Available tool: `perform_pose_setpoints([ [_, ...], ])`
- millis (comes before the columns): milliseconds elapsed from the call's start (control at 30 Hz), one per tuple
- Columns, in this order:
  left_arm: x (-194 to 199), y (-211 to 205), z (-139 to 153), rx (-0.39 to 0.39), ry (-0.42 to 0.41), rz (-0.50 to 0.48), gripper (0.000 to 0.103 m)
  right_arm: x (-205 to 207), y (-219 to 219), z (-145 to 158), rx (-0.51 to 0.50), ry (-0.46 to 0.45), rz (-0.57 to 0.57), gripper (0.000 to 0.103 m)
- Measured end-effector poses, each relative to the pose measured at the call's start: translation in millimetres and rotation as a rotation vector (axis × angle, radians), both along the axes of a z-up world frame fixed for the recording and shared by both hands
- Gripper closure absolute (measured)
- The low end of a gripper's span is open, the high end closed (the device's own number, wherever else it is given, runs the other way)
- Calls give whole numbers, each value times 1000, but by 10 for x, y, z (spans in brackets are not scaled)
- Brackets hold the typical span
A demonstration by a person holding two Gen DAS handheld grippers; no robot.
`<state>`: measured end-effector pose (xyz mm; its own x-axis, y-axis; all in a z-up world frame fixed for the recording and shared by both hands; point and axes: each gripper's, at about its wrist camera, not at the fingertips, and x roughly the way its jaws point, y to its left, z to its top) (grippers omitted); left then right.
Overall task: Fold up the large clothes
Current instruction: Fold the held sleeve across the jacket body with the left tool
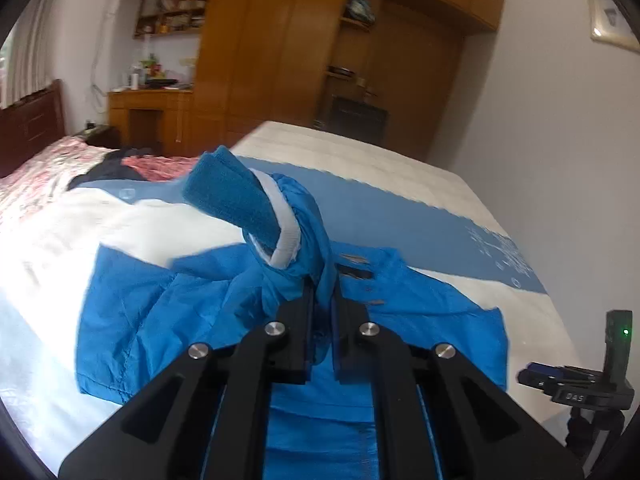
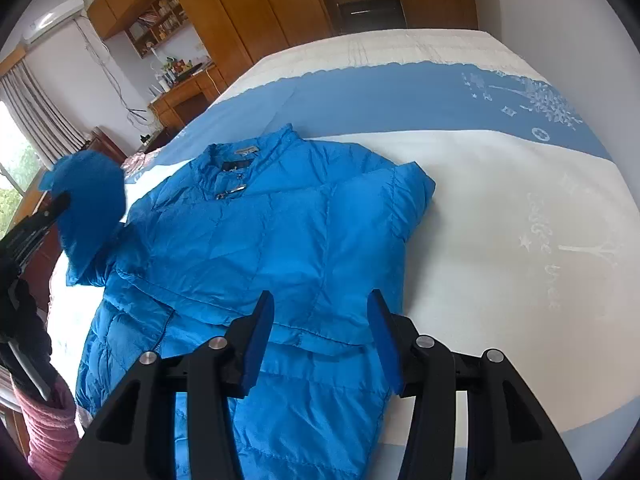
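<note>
A bright blue puffer jacket (image 2: pixel 260 240) lies flat on the bed, collar (image 2: pixel 240 160) at the far end. One sleeve is folded over its chest. My left gripper (image 1: pixel 323 292) is shut on the other sleeve just behind its cuff (image 1: pixel 236 200), a teal knit band with a white edge that sticks up past the fingertips. In the right wrist view that raised cuff (image 2: pixel 92 200) hangs over the jacket's left side, with the left gripper (image 2: pixel 56 206) behind it. My right gripper (image 2: pixel 321 296) hovers open above the jacket's lower half, nothing between its pads.
The bed (image 2: pixel 500 220) has a white and blue cover, with a floral quilt (image 1: pixel 40 172) and dark clothes near the headboard. Wooden wardrobes (image 1: pixel 280 60) and a desk (image 1: pixel 148 108) stand beyond. A tripod with a device (image 1: pixel 600 392) is at the bedside. A dark sleeve (image 2: pixel 24 320) shows at left.
</note>
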<state>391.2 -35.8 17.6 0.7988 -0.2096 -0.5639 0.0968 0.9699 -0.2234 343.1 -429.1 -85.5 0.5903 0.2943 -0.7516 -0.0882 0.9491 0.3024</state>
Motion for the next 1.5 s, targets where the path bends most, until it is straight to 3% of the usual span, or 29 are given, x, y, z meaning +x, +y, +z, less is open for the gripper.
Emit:
perform_pose_setpoints([
  [200, 31, -564, -325, 17, 50, -109, 98, 19, -33, -62, 7, 8, -4, 54],
  [433, 164, -1006, -774, 63, 193, -321, 93, 52, -88, -109, 13, 5, -7, 54],
  [533, 132, -1036, -894, 22, 274, -438, 85, 61, -85, -132, 17, 8, 0, 54],
  [633, 17, -809, -791, -56, 256, -466, 79, 62, -86, -127, 20, 3, 4, 54],
  [767, -57, -416, -648, -9, 181, -361, 75, 72, -32, -81, 50, -6, 31, 54],
  [933, 103, 55, -879, 118, 222, -153, 75, 308, 83, -82, 102, 39, 54, 53],
  [1000, 212, 204, -979, 111, 247, -113, 75, 447, 117, -134, 99, 78, 38, 45],
  [1167, 345, 328, -1251, 88, 284, -97, 75, 807, 258, -419, 154, 185, 50, 45],
  [1233, 314, 294, -1241, 101, 268, -88, 75, 863, 340, -483, 153, 194, 66, 57],
  [1300, 242, 273, -1195, 109, 252, -81, 75, 886, 385, -490, 161, 173, 83, 83],
  [1333, 206, 265, -1168, 116, 235, -77, 75, 870, 380, -478, 175, 163, 83, 87],
  [1500, 94, 166, -967, 145, 163, -62, 75, 708, 171, -281, 166, 98, 39, 91],
])
